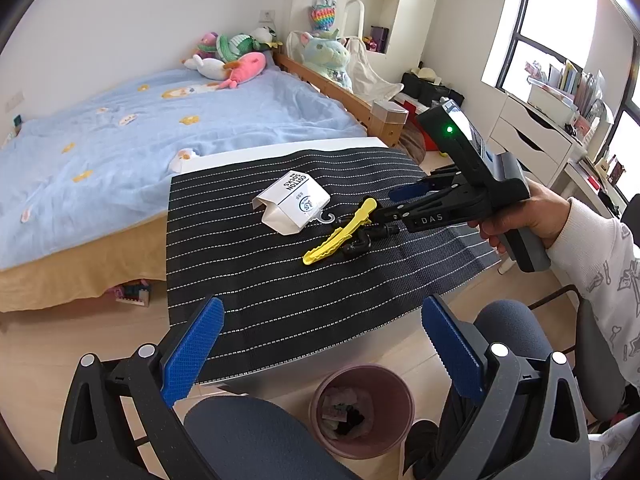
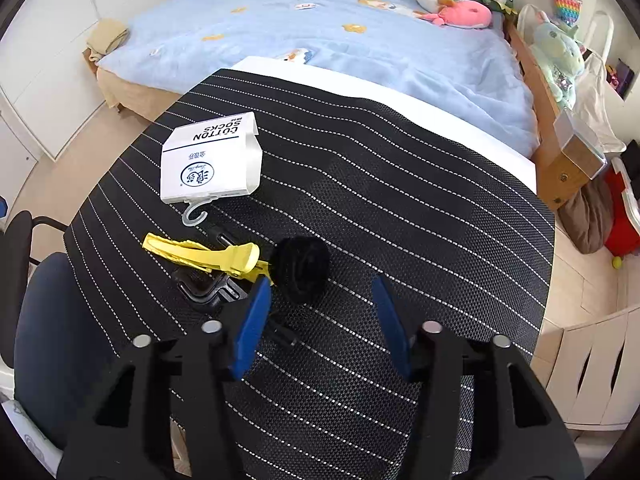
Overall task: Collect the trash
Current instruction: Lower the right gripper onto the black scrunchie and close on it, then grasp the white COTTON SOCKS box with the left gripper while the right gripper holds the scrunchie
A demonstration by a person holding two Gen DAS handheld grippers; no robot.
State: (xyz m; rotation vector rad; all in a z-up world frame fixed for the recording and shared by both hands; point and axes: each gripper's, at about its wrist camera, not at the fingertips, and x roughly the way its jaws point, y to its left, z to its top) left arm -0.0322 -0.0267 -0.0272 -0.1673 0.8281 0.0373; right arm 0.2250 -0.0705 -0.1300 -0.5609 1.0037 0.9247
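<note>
Right tongs [image 2: 320, 300] just behind black ball [image 2: 300, 268]

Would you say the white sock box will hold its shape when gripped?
Probably not well. The sock box looks like thin folded card with an open end, so it may crush. It seems light, and its hook could snag the yellow clip nearby.

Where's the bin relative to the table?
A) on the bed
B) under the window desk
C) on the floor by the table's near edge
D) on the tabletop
C: the pink bin stands on the floor just below the near edge of the striped mat.
</note>
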